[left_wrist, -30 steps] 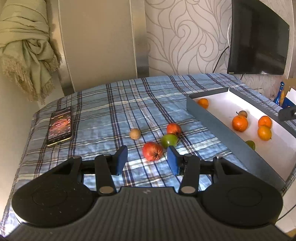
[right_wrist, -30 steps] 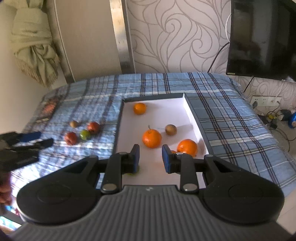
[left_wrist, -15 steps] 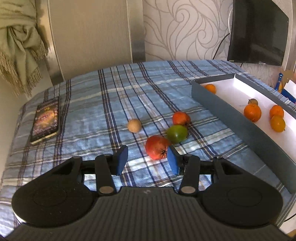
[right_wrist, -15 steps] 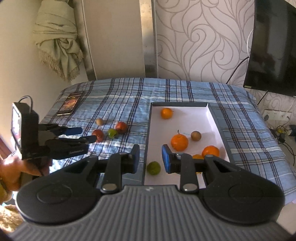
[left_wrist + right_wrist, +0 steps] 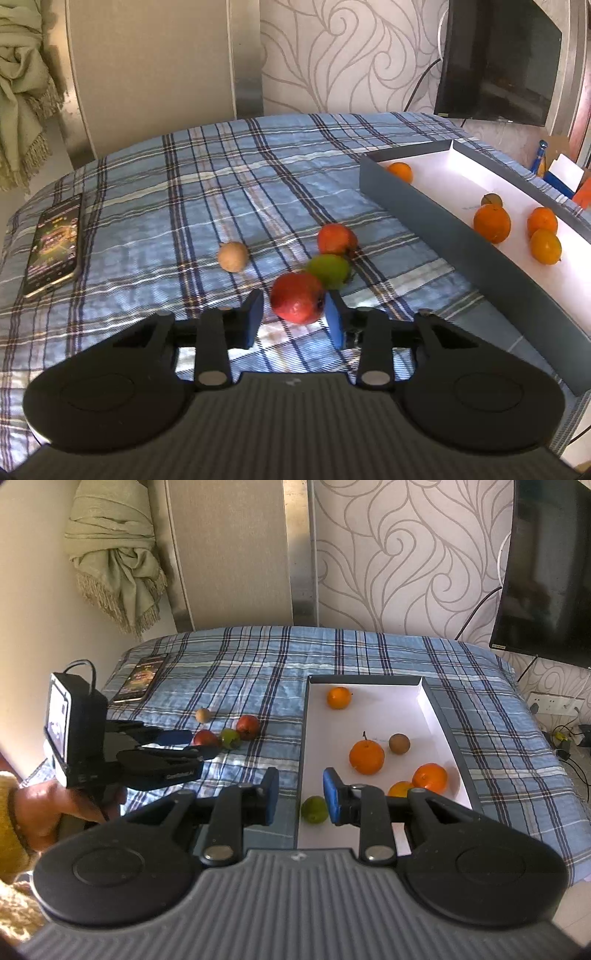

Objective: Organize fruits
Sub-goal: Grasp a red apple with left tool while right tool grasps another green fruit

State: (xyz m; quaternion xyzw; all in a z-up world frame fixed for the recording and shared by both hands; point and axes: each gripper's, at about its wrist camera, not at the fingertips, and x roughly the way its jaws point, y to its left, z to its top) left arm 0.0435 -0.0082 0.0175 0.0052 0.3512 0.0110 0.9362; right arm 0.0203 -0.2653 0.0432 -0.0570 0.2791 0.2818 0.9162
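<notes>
Left wrist view: the left gripper (image 5: pixel 293 314) has just been closing, and its jaws bracket a red fruit (image 5: pixel 297 298) on the plaid bedcover (image 5: pixel 229 177); the right pad meets the fruit, while a sliver of gap shows at the left pad. A green fruit (image 5: pixel 330 270) sits touching it at 1 o'clock, a second red fruit (image 5: pixel 337 239) just beyond, a small tan fruit (image 5: pixel 232 256) at 11 o'clock. A phone (image 5: pixel 53 240) lies at 9 o'clock. The grey box (image 5: pixel 424 206) at 2 o'clock holds oranges.

Right wrist view: the right gripper (image 5: pixel 301 798) is closed to its narrowest, holding nothing, above the box's near corner, where a green fruit (image 5: pixel 314 809) lies. The left gripper (image 5: pixel 192 744) reaches in from 9 o'clock.
</notes>
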